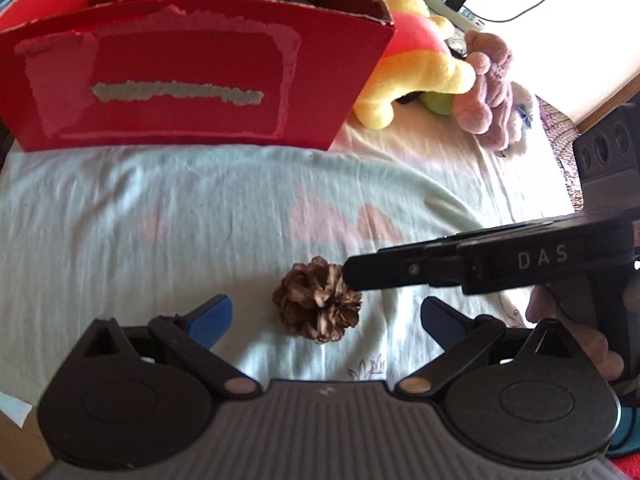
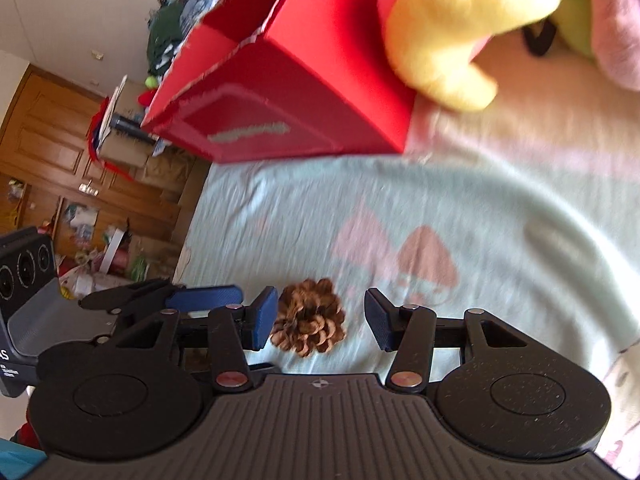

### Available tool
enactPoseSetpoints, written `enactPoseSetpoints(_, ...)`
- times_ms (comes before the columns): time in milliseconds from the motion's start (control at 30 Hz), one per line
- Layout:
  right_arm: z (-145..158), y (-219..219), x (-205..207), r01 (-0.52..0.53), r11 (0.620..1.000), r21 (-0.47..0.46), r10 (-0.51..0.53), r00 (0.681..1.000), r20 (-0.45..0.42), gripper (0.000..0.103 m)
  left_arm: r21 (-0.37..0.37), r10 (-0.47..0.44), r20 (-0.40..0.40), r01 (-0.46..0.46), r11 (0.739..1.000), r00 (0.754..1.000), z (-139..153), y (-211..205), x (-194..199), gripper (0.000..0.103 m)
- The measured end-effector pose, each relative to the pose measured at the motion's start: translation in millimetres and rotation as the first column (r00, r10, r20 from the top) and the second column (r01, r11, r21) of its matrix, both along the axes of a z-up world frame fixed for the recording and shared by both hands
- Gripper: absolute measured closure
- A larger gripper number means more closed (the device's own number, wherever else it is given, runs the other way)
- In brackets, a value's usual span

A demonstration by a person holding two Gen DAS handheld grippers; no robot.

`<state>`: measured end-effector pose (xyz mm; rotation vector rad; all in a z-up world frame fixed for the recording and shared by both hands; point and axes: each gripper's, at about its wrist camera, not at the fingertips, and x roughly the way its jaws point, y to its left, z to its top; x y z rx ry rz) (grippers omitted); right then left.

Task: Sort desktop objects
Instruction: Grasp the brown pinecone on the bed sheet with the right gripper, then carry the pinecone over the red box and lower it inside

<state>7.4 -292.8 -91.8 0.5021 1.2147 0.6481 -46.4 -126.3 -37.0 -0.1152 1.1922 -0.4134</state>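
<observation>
The surface (image 1: 160, 216) is covered with a pale cloth with pink prints, and at its far edge stands a red box (image 1: 192, 84) with an open top, which I judge to be the place where sorted things should go. Beside the box, to its right, lie soft toys: a yellow one (image 1: 416, 80) and a pinkish one (image 1: 488, 92) touching it. Much nearer lies a pine cone (image 1: 318, 300), alone on the cloth and well apart from the box. The right hand-held gripper (image 2: 320, 320) has its jaws spread, released, with the pine cone between the blue pads; the left pad (image 2: 262, 318) seems just beside the cone or touching it (the blur does not let me decide), while the other pad is clearly apart. The left hand-held gripper (image 1: 326, 318) is also released and wide open, with the cone just ahead of its pads. To do this step well, I think only one gripper should take the cone, the right one, since it already frames it. It should be centred first, so both pads meet the scales together. The scales are stiff and uneven, so the closing should be slow and the grip gentle, otherwise the cone may roll aside or scales may break. The left gripper should give room.
</observation>
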Motion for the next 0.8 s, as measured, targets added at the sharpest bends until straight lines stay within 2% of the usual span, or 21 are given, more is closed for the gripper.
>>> enactPoseSetpoints(100, -5.2, -4.5, -0.3, -0.012, 1.000, -0.003, 0.012, 1.000, -0.021, 0.053, 0.005, 0.019, -0.002, -0.019, 1.000, 1.000, -3.9, -1.1, 3.4, 0.009)
enactPoseSetpoints(167, -7.9, -3.2, 0.5, -0.027, 1.000, -0.002, 0.027, 0.999, -0.038, 0.056, 0.001, 0.023, -0.016, -0.023, 1.000, 1.000, -6.4, -2.0, 5.9, 0.025)
enactPoseSetpoints(200, -8.7, -3.9, 0.5, -0.031, 1.000, -0.003, 0.031, 0.999, -0.041, 0.056, -0.005, 0.023, -0.027, -0.024, 1.000, 0.999, -8.0, -2.4, 7.0, 0.030)
enactPoseSetpoints(233, -9.0, -5.2, 0.3, -0.034, 0.999, -0.001, 0.034, 0.998, -0.044, 0.056, -0.012, 0.021, -0.040, -0.022, 1.000, 0.999, -10.0, -3.6, 8.0, 0.040)
enactPoseSetpoints(267, -9.1, -5.8, 0.5, -0.039, 0.999, 0.004, 0.039, 0.998, -0.049, 0.056, -0.009, 0.021, -0.049, -0.021, 1.000, 0.999, -12.0, -4.6, 8.5, 0.042)
enactPoseSetpoints(400, -9.9, -11.5, 0.7, -0.050, 0.999, 0.012, 0.051, 0.997, -0.063, 0.058, 0.021, 0.012, -0.048, -0.011, 1.000, 0.999, -14.9, -8.2, 7.9, 0.049)
enactPoseSetpoints(433, -9.3, -13.1, 0.9, -0.053, 0.998, 0.024, 0.055, 0.996, -0.064, 0.064, 0.022, 0.010, -0.047, -0.009, 1.000, 0.999, -13.9, -8.8, 7.9, 0.049)
enactPoseSetpoints(600, -6.2, -21.1, 3.6, -0.030, 0.999, 0.044, 0.033, 0.996, -0.077, 0.065, 0.031, -0.017, -0.029, 0.018, 0.999, 0.999, -6.1, -16.6, 10.1, 0.049)
enactPoseSetpoints(800, 25.5, -42.1, 2.4, 0.027, 0.997, 0.077, -0.025, 1.000, -0.016, 0.066, 0.017, -0.085, 0.059, 0.084, 0.996, 0.995, 32.2, -29.3, 17.6, 0.050)
